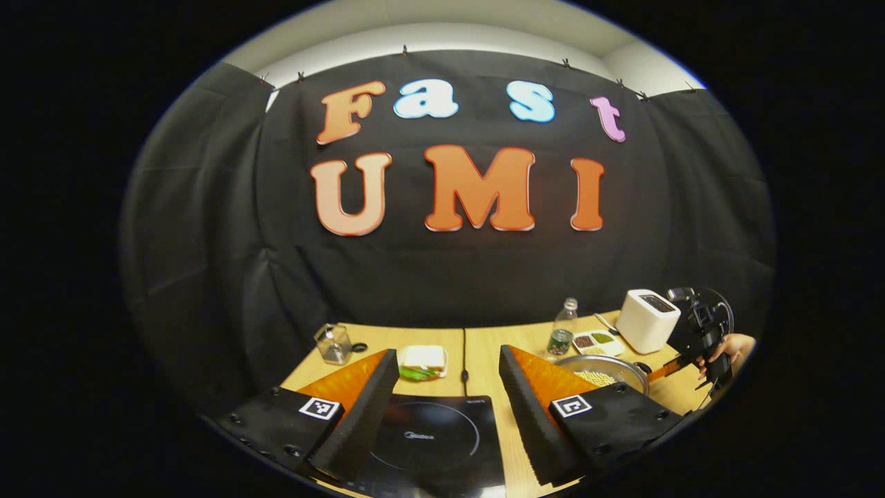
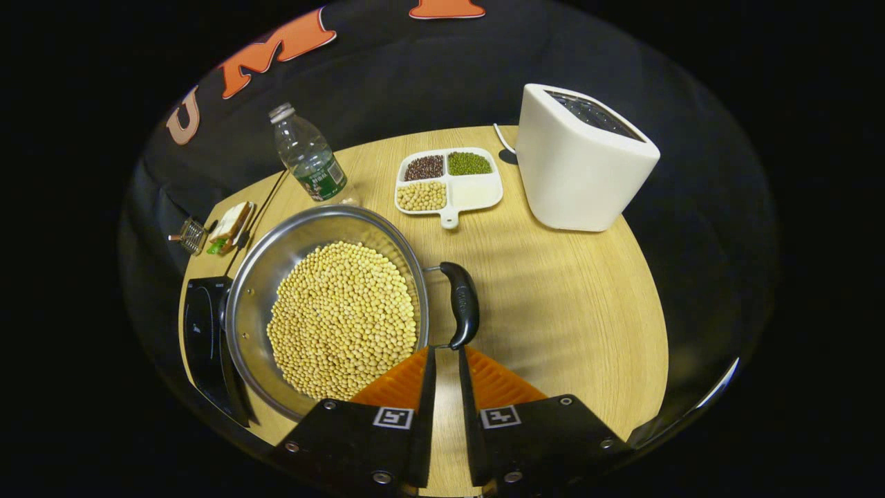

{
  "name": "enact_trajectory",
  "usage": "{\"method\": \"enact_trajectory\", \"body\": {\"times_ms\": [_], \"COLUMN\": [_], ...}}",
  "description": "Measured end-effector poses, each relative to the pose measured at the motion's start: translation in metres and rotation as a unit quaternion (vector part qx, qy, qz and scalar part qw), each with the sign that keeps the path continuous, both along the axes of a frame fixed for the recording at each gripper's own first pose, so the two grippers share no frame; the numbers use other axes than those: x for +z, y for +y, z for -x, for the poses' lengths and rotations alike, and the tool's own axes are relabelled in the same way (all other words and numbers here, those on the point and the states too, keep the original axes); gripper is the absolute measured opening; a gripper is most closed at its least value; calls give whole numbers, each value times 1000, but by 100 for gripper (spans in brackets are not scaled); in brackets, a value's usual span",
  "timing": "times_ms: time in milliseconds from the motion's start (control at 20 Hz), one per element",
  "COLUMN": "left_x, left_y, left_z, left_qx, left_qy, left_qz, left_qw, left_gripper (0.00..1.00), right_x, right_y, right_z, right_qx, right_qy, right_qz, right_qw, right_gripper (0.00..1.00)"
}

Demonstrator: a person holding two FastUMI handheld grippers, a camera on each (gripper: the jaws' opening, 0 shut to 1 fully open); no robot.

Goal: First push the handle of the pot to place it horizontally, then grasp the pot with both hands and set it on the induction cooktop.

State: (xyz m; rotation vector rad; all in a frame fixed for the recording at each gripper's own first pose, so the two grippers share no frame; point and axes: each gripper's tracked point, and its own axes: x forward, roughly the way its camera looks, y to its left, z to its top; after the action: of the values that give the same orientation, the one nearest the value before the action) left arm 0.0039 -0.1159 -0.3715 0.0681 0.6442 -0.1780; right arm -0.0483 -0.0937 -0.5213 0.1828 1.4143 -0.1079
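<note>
On the table [image 2: 553, 290], far left in the right gripper view, the black induction cooktop [image 2: 200, 325] sits just beside the pot [image 2: 325, 304] — the pot's rim overlaps its near edge in the picture, though I cannot tell if they touch. The pot is a wide steel one, filled with soybeans [image 2: 342, 318]. Its black handle [image 2: 462, 304] hangs on a wire bail off the right side of the rim, long axis running nearly straight toward the camera, roughly along the rim rather than sticking out from it.

The right claw [image 2: 442, 373] is nearly closed, fingers parallel with only a narrow slit between, holding nothing. Its tips sit right at the near end of the handle, touching or just short — too close to call. The handle lies dead ahead of it, so this claw is the nearer one; my guess is a sideways nudge swings the handle level.

In the left gripper view the left claw [image 1: 449, 394] is wide open and empty, hovering over the cooktop with the pot off to its right, well apart from the handle.

Count, left to right:
- one cooktop
- one pot, one handle
- one plastic bottle [image 2: 308, 155]
- one divided dish [image 2: 448, 181] — four compartments, three with beans, one empty
- one white toaster [image 2: 581, 162]
</note>
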Motion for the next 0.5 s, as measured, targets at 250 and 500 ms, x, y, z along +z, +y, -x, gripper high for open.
{"method": "enact_trajectory", "body": {"times_ms": [250,500], "left_x": [-90,-178], "left_y": [-66,-101], "left_z": [15,21], "left_qx": [-38,-38], "left_qy": [119,225], "left_qz": [25,30], "left_qw": [992,973], "left_gripper": [96,97], "right_x": [-3,-26], "right_y": [3,5], "right_z": [-15,-13], "right_qx": [-1,22], "right_qy": [-12,3], "right_qz": [-6,11], "right_qw": [1000,1000], "right_gripper": [52,82]}}
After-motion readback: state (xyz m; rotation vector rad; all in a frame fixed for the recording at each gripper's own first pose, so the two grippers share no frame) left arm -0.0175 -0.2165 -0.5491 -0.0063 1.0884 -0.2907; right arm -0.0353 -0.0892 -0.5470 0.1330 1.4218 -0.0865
